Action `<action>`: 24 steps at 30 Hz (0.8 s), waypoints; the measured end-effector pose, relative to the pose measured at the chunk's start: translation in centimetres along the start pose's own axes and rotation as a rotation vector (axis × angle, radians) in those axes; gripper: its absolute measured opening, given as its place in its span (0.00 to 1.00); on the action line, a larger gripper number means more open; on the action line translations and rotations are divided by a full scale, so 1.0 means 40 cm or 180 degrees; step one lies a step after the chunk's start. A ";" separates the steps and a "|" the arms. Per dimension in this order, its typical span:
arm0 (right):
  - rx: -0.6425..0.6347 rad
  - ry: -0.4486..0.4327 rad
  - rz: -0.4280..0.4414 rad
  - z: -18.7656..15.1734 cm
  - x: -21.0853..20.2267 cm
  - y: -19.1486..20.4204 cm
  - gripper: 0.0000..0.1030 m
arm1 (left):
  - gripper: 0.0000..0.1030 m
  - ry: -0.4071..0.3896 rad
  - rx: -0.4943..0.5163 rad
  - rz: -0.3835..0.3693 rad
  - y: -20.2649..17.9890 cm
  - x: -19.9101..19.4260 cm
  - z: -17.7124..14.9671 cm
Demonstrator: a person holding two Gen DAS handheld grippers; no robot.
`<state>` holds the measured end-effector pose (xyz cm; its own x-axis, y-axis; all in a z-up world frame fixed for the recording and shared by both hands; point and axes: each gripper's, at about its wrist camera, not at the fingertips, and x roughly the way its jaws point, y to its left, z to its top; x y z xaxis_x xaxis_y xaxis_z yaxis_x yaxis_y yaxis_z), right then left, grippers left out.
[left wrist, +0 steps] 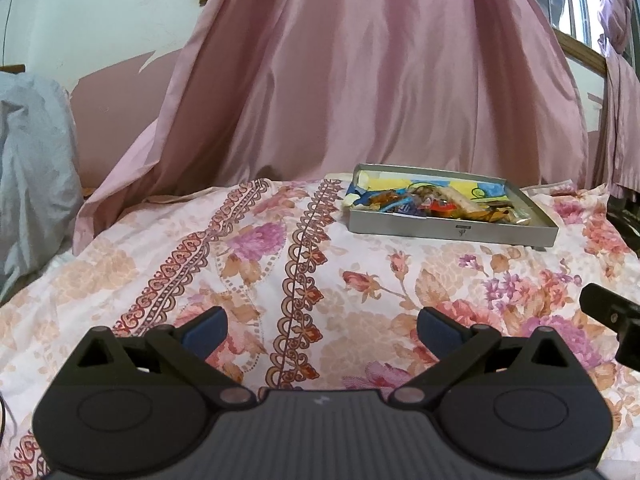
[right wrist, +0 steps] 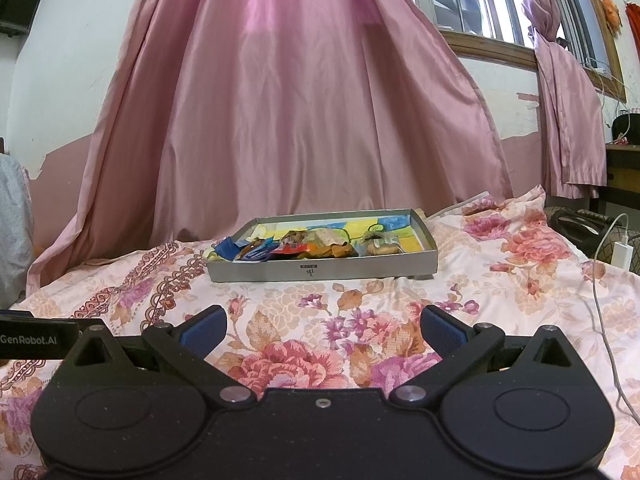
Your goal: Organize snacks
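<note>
A shallow grey box [left wrist: 452, 232] [right wrist: 320, 270] with a bright yellow and blue lining sits on the floral bedspread, far ahead of both grippers. Several small wrapped snacks [left wrist: 432, 204] [right wrist: 304, 249] lie piled in its near half. My left gripper [left wrist: 322, 330] is open and empty, low over the bedspread, with the box ahead to its right. My right gripper [right wrist: 323, 330] is open and empty, with the box straight ahead. Each gripper shows at the edge of the other's view.
A pink curtain [right wrist: 280, 120] hangs right behind the box. The floral bedspread [left wrist: 240, 264] covers the whole surface. A white charger and cable [right wrist: 622, 256] lie at the right edge. A grey cloth bundle [left wrist: 32, 176] stands at the left.
</note>
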<state>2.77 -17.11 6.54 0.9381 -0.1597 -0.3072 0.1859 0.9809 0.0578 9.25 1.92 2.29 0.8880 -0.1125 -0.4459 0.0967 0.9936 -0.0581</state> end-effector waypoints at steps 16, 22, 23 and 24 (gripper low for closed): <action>-0.0019 0.0095 0.0025 -0.006 0.008 0.008 0.99 | 1.00 0.0093 0.0142 0.0049 -0.011 0.006 -0.007; -0.0027 0.0120 0.0032 -0.006 0.009 0.009 0.99 | 1.00 0.0089 0.0171 0.0037 -0.012 0.005 -0.008; -0.0027 0.0119 0.0033 -0.005 0.010 0.009 0.99 | 1.00 0.0089 0.0175 0.0037 -0.012 0.005 -0.008; -0.0027 0.0120 0.0034 -0.005 0.010 0.009 0.99 | 1.00 0.0089 0.0177 0.0038 -0.013 0.005 -0.008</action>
<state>3.16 -16.81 6.25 0.9284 -0.1450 -0.3421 0.1732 0.9834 0.0533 9.25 1.39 1.95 0.8765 -0.1001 -0.4710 0.1118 0.9937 -0.0031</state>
